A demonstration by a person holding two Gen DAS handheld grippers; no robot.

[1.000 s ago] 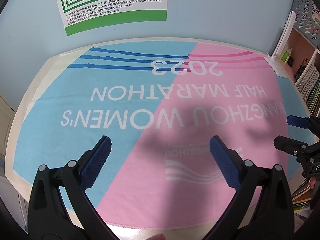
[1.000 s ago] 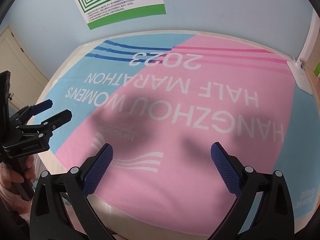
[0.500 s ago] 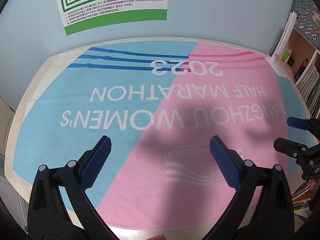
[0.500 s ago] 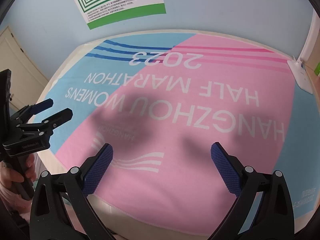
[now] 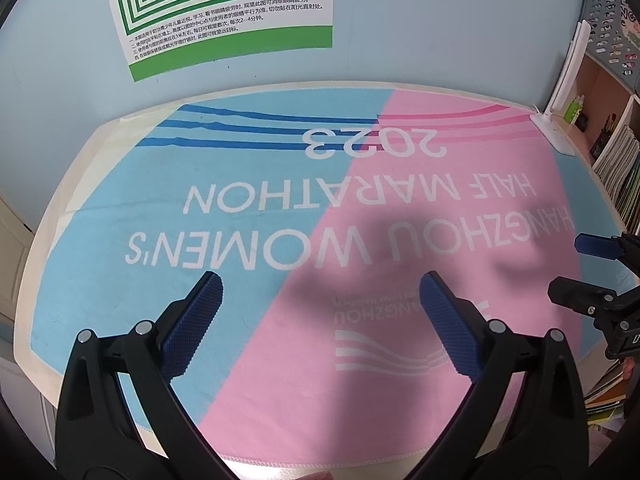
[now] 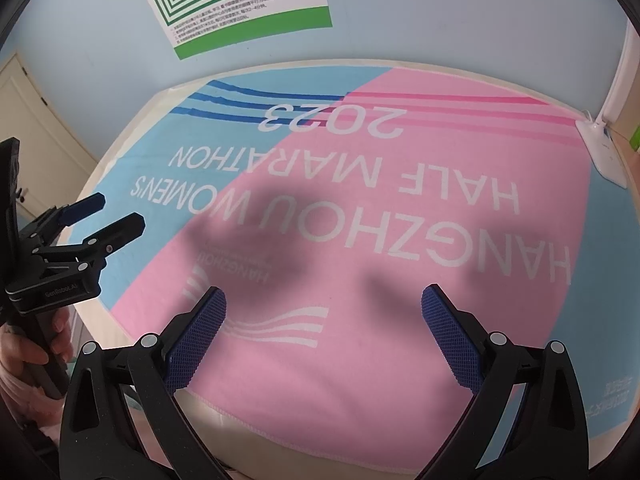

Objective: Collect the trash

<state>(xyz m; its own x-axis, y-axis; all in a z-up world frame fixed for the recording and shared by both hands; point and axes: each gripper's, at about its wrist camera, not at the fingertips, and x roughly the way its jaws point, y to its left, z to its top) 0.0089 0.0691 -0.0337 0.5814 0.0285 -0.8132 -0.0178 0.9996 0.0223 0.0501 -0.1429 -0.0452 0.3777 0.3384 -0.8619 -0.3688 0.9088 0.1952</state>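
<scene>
Left wrist view: both grippers hovered with fingers spread wide over a towel-covered surface, holding nothing.

From the left wrist, the left gripper [image 5: 320, 304] hung above the pink and blue towel [image 5: 248, 160] printed "HANGZHOU WOMEN'S HALF MARATHON 2023", with the right gripper [image 5: 576, 272] at the right edge, its fingers parted and empty. From the right wrist, the right gripper [image 6: 324, 308] floated over the pink part, and the left gripper [image 6: 116, 216] showed at the left, gripped by a hand [image 6: 28, 360]. No trash could be seen on the towel in either view. A green-and-white poster [image 5: 224, 12] hung on the blue wall [image 5: 440, 20]; a white lamp base [image 5: 554, 136] sat at the towel's far right corner beside a bookshelf [image 5: 612, 152].
</scene>
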